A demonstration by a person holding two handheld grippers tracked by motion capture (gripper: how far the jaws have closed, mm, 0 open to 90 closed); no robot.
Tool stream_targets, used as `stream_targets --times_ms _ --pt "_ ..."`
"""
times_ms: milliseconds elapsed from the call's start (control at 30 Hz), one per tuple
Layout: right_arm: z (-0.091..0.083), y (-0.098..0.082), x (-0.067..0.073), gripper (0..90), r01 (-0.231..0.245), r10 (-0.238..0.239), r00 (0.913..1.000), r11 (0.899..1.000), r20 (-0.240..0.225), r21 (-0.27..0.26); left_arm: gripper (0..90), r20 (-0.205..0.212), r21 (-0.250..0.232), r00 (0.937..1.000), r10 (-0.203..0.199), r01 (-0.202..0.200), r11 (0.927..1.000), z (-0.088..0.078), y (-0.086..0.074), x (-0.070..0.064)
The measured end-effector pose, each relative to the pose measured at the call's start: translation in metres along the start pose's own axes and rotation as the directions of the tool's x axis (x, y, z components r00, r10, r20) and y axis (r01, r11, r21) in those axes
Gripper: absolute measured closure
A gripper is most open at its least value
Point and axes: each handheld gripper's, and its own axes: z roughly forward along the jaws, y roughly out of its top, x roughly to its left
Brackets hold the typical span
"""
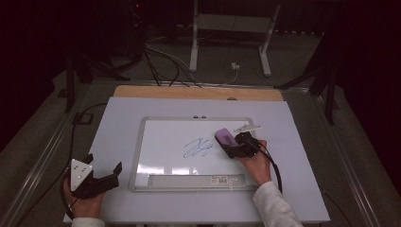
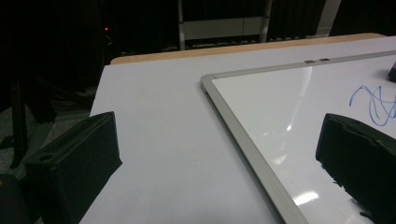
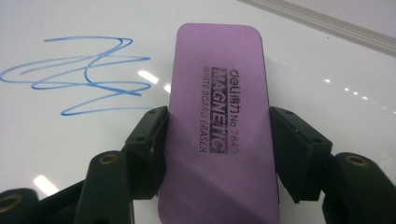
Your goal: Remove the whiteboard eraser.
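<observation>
A white-framed whiteboard (image 1: 165,137) lies flat on the white table top, with a blue scribble (image 1: 197,148) near its middle. My right gripper (image 1: 231,144) is shut on a purple magnetic board eraser (image 1: 225,136), just right of the scribble. In the right gripper view the black pads (image 3: 149,140) press on both long sides of the eraser (image 3: 219,93), whose printed face is up, and the scribble (image 3: 84,74) lies to its left. Whether the eraser touches the board I cannot tell. My left gripper (image 1: 104,163) rests open and empty at the table's front left, beside the board's left frame (image 2: 243,140).
A white marker (image 1: 247,128) lies at the board's upper right, just beyond the right gripper. A grey tray strip (image 1: 189,180) runs along the board's near edge. A wooden edge (image 1: 189,92) borders the table at the back, with cables and stand legs on the floor beyond.
</observation>
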Motion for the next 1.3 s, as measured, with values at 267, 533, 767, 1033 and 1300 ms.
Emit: stream_targets --times_ms 267,533,767,1033,1300 --pt "0.004 0.0 0.0 34.6 0.002 -0.002 0.9999 1.0 -0.012 0.002 0.5 0.003 0.001 1.0 0.002 -0.002 1.0 0.001 0.0 -0.001" --pt "0.012 0.01 0.004 37.5 -0.02 0.02 0.9998 1.0 0.007 -0.005 0.5 0.004 0.001 1.0 0.003 -0.003 1.0 0.001 0.0 -0.001" --pt "0.015 0.013 0.007 41.1 -0.03 0.03 0.999 1.0 0.032 0.006 0.5 0.004 0.001 1.0 0.001 -0.001 1.0 0.001 0.0 0.0" --pt "0.015 0.014 0.007 41.2 -0.03 0.029 0.9991 0.999 0.032 0.016 0.5 0.005 0.005 1.0 0.005 -0.005 1.0 0.002 0.0 0.0" --pt "0.015 0.015 0.007 41.2 -0.032 0.032 0.999 0.999 0.032 0.019 0.5 0.007 0.005 1.0 0.004 -0.004 1.0 0.002 0.0 -0.001"
